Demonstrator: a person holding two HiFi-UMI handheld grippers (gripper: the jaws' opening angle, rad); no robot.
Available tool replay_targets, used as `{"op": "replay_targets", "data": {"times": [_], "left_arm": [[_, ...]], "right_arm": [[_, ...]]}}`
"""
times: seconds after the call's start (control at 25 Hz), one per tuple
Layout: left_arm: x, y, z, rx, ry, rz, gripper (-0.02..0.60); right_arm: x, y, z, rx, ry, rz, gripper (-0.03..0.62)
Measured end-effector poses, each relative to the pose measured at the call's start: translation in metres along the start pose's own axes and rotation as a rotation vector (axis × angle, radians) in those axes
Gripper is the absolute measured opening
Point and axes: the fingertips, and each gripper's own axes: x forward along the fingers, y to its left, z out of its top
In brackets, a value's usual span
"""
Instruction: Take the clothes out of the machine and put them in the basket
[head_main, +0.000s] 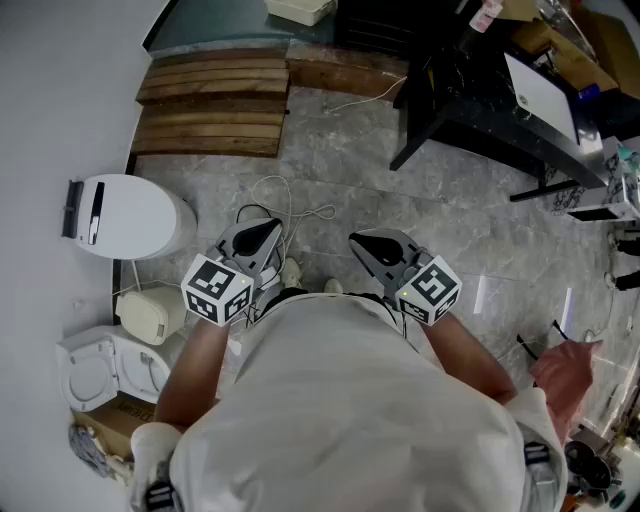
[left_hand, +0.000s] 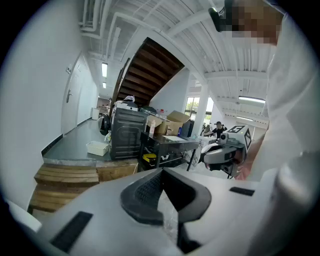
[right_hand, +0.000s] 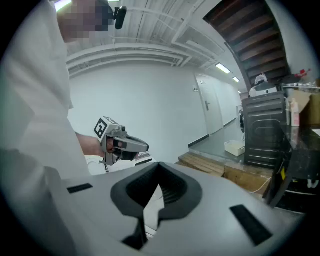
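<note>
In the head view both grippers are held side by side in front of the person's white-shirted torso, above a grey stone floor. My left gripper (head_main: 262, 236) has its jaws closed with nothing between them, and so has my right gripper (head_main: 372, 247). The dark grey machine (left_hand: 127, 132) stands far off on a raised floor beyond the wooden steps; the right gripper view shows the machine (right_hand: 265, 131) at its right edge. A white basket (left_hand: 97, 148) sits on the floor beside it. No clothes show in any view.
Wooden steps (head_main: 210, 105) lead up to the raised floor. A black table (head_main: 480, 100) loaded with boxes stands at the right. White appliances (head_main: 125, 215) sit by the left wall, and a white cable (head_main: 290, 210) lies on the floor ahead.
</note>
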Motion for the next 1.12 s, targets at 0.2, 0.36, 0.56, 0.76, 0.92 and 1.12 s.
{"op": "replay_targets", "data": {"times": [0.2,0.36,0.56,0.76,0.92,1.12], "left_arm": [[0.015,-0.04,0.002,0.05,0.015,0.038,-0.002],[0.019,-0.052,0.005,0.046,-0.01,0.055,-0.001],[0.008,-0.039,0.004,0.034,-0.041,0.07,0.113],[-0.007,0.009,0.017,0.003,-0.094,0.085,0.155],[-0.028,0.062,0.021,-0.02,-0.112,0.105,0.167],[-0.05,0.118,0.014,-0.025,-0.103,0.119,0.184]], "right_arm": [[-0.052,-0.007,-0.016,0.044,-0.017,-0.015,0.003],[-0.06,-0.015,-0.032,0.082,-0.023,-0.021,0.003],[-0.034,0.004,-0.031,0.073,-0.008,0.032,0.003],[0.014,0.012,-0.016,0.038,0.015,0.062,0.005],[0.066,0.019,0.001,0.0,0.029,0.086,0.005],[0.123,0.024,0.01,-0.018,0.053,0.104,0.005]]}}
